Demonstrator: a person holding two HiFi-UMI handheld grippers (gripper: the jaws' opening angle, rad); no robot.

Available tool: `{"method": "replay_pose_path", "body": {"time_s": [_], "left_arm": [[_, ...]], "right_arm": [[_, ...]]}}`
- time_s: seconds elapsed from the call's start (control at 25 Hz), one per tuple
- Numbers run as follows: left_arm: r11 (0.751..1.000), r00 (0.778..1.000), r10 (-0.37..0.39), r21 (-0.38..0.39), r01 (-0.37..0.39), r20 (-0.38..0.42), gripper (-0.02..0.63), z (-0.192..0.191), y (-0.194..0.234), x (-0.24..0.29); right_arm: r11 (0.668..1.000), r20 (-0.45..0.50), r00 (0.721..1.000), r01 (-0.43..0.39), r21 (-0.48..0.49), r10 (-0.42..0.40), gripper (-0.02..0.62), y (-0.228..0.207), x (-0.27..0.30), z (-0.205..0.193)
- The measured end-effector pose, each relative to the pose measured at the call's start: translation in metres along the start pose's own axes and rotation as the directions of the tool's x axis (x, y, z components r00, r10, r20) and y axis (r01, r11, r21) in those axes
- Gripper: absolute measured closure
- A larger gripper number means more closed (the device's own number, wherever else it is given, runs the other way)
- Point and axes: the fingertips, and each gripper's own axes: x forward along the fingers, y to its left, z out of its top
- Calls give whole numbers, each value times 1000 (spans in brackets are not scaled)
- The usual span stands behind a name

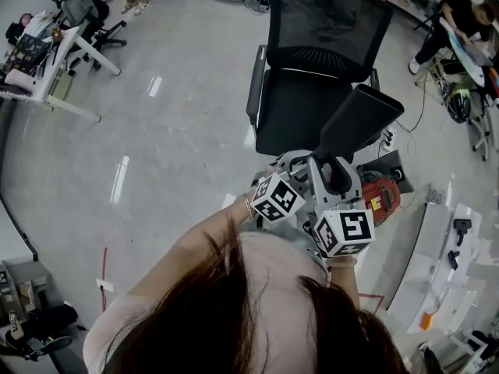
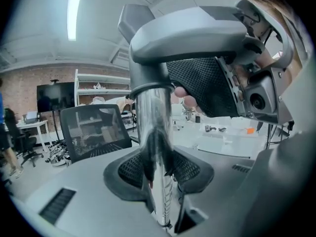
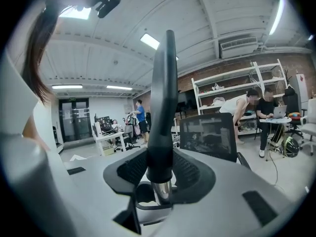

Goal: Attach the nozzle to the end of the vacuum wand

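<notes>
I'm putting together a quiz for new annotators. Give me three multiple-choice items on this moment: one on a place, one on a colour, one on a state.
1. In the head view, what stands just beyond the nozzle?
A. a black office chair
B. a shelf
C. a door

2. What colour is the nozzle?
A. white
B. black
C. red

3. How is the left gripper?
A. open and empty
B. shut on the wand
C. shut on a cloth

Answers:
1. A, the chair fills the view behind the nozzle.
2. B, it looks black in both the head view and the right gripper view.
3. B, its pads press on the shiny tube.
</notes>
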Motion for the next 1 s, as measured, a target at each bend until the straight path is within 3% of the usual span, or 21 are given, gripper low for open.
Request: {"method": "replay_pose_path", "body": {"time_s": [0.4, 0.6, 0.76, 1.0], "left_arm": [[986, 988, 157, -55, -156, 9, 462, 2, 8, 14], [971, 973, 230, -68, -228, 12, 463, -3, 15, 12], [966, 967, 254, -63, -252, 20, 465, -2, 7, 9], [969, 970, 242, -63, -240, 10, 465, -2, -6, -3]], "right_arm": [[976, -44, 975, -218, 3, 218, 428, -15, -29, -10], [958, -67, 957, -284, -32, 282, 428, -25, -39, -14], [963, -34, 964, -264, -53, 262, 428, -41, -51, -12], [990, 60, 988, -139, -11, 140, 442, -66, -75, 3]]}}
